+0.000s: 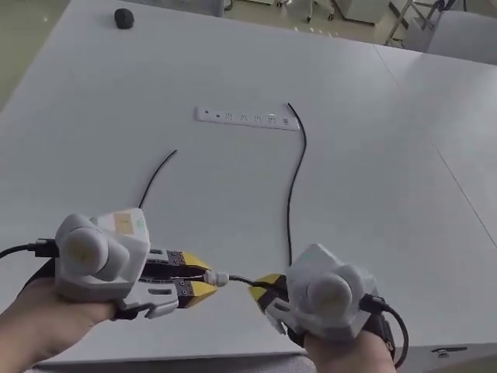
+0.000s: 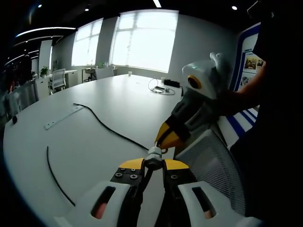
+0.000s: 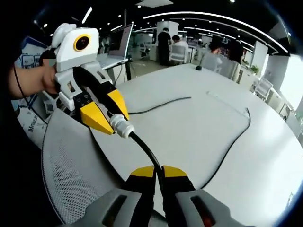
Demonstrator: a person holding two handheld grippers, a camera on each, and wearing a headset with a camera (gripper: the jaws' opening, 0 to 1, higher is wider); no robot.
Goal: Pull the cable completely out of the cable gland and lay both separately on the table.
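Observation:
My left gripper (image 1: 203, 282) is shut on a white cable gland (image 1: 217, 277), which in the left gripper view is the cable gland (image 2: 153, 156) between the yellow fingertips. A black cable (image 1: 293, 186) runs out of the gland to my right gripper (image 1: 264, 289), which is shut on it a short way from the gland. In the right gripper view the cable (image 3: 146, 149) leads from my right gripper (image 3: 158, 172) up to the cable gland (image 3: 120, 126) held by the left gripper (image 3: 105, 118). Beyond my right gripper the cable trails away across the white table (image 1: 373, 155).
A second short black cable (image 1: 158, 176) lies on the table to the left. A white power strip (image 1: 247, 119) lies further back, and a small dark object (image 1: 123, 17) sits at the far edge. A mesh chair back (image 3: 71, 175) is below the grippers at the table's near edge.

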